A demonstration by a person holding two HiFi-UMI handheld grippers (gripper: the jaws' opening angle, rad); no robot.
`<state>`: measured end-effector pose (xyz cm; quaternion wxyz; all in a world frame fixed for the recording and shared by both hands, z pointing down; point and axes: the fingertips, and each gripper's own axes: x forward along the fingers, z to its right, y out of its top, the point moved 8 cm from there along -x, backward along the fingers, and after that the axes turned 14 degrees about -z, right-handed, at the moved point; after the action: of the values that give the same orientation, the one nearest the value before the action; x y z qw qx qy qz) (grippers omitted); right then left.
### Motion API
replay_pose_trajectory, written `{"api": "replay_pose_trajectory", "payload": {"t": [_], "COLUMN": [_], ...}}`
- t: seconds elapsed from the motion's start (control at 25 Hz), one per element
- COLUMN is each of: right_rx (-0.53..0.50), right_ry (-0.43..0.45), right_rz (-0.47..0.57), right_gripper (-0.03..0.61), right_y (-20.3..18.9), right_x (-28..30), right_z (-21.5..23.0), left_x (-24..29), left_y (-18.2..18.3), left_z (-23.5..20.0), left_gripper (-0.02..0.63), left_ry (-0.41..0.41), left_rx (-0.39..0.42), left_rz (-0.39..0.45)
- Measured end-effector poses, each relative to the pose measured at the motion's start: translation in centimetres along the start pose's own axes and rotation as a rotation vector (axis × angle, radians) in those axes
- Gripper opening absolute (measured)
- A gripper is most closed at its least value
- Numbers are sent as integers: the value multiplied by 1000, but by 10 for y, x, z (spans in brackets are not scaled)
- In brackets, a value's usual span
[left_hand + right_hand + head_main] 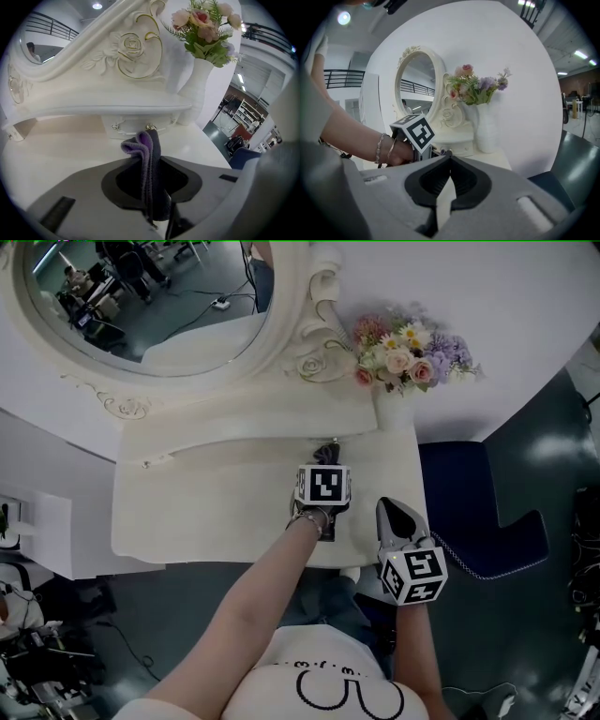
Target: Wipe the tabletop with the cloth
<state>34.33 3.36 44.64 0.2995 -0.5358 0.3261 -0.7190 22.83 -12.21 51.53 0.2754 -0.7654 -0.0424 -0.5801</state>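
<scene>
A purple and dark grey cloth (144, 149) stands folded between the jaws of my left gripper (154, 161), which is shut on it. In the head view this gripper (324, 465) is over the right middle of the cream tabletop (206, 502), with a dark bit of the cloth (326, 450) showing past its marker cube. My right gripper (392, 512) hovers at the table's front right edge with its jaws together and nothing between them. In the right gripper view its tips (449, 158) meet, and the left gripper's marker cube (415, 131) is just ahead.
A white vase (194, 89) of flowers (408, 354) stands at the back right corner. A raised shelf with a small drawer (126, 124) and an oval mirror (141, 296) run along the back. A blue chair (473, 512) stands right of the table.
</scene>
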Motion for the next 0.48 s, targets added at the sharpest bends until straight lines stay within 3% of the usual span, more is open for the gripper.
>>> {"api": "replay_pose_trajectory", "payload": {"t": [0.2,0.48], "right_rx": [40,87], "right_ry": [-18,-72], "right_rz": [7,4], "right_gripper": [-3,-3], "right_y": [-3,-12], "right_x": [-6,-23], "right_z": [14,43], "left_x": [6,19], "left_y": [2,13], "left_z": [34,81], "left_gripper": [95,95], "left_ry": [-58,-136], "left_rx": [-22,23], "left_rz": [6,0]}}
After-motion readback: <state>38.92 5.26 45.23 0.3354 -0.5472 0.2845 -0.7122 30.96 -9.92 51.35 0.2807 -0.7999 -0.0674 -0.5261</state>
